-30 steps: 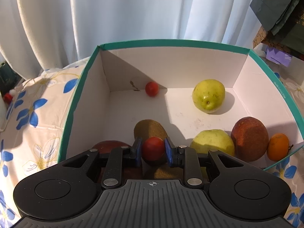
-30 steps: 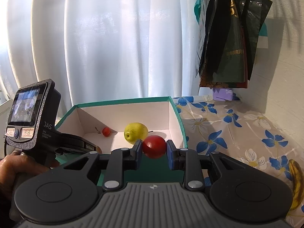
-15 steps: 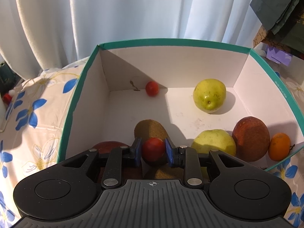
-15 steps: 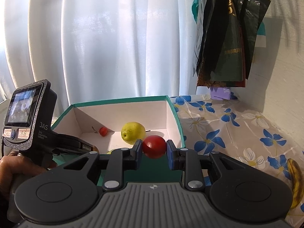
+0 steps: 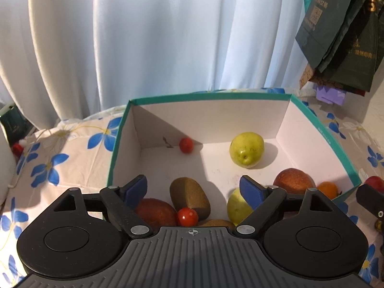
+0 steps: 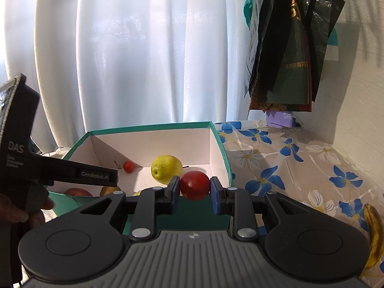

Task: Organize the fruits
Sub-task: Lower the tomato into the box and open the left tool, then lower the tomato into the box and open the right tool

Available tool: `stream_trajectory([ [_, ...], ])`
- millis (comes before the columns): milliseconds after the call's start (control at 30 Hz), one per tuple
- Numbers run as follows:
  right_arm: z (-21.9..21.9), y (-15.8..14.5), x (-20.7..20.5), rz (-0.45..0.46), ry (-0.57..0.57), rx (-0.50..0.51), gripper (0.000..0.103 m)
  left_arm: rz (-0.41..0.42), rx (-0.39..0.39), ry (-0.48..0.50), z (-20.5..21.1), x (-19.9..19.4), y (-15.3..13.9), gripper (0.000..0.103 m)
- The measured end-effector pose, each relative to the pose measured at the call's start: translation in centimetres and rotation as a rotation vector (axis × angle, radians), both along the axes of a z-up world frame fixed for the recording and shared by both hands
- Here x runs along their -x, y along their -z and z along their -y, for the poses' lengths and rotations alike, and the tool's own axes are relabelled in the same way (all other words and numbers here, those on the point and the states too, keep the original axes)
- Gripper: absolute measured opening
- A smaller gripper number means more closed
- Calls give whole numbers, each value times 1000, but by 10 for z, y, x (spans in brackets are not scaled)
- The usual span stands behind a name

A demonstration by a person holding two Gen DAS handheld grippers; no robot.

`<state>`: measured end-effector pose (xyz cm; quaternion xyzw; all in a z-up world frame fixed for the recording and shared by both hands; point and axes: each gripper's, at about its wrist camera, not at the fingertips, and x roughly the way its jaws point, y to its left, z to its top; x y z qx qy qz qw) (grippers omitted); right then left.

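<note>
- Left gripper (image 5: 193,190) just opened wide, nothing between the blue pads (image 5: 249,190) now.
- Small red tomato (image 5: 187,216) let go, now lying in the box (image 5: 345,162), right below the open left gripper, touching a brown kiwi (image 5: 189,198) and a big red fruit (image 5: 156,212).
- Right gripper (image 6: 195,189) closed tight on a round red fruit (image 6: 195,185), held up just in front of the box's near corner, not in yet.
- So, probably most of the job done; red fruit to drop in next, by the look of it.
- Also left out: a banana (image 6: 373,230) on the flowered cloth (image 6: 276,158), far off to the right of the right gripper.
- Inside the box, past the left gripper: another small tomato (image 5: 186,145) in the far corner, a yellow-green pear (image 5: 246,149) to its right.
- Closer in, on the right: a second green fruit (image 5: 236,207) partly hidden by a pad, a brown-red fruit (image 5: 294,182), a small orange one (image 5: 328,189) by the wall.
</note>
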<state>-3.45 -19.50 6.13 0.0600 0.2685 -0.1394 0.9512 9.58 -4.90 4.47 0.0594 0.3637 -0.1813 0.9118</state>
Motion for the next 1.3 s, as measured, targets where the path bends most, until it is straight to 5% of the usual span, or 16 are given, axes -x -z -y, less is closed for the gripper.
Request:
stream_trajectory([
  [267, 1, -4, -2, 14, -4, 18, 26, -22, 22, -121, -37, 25, -22, 97],
  [1300, -6, 29, -59, -105, -112, 32, 26, -88, -68, -174, -54, 30, -13, 98],
])
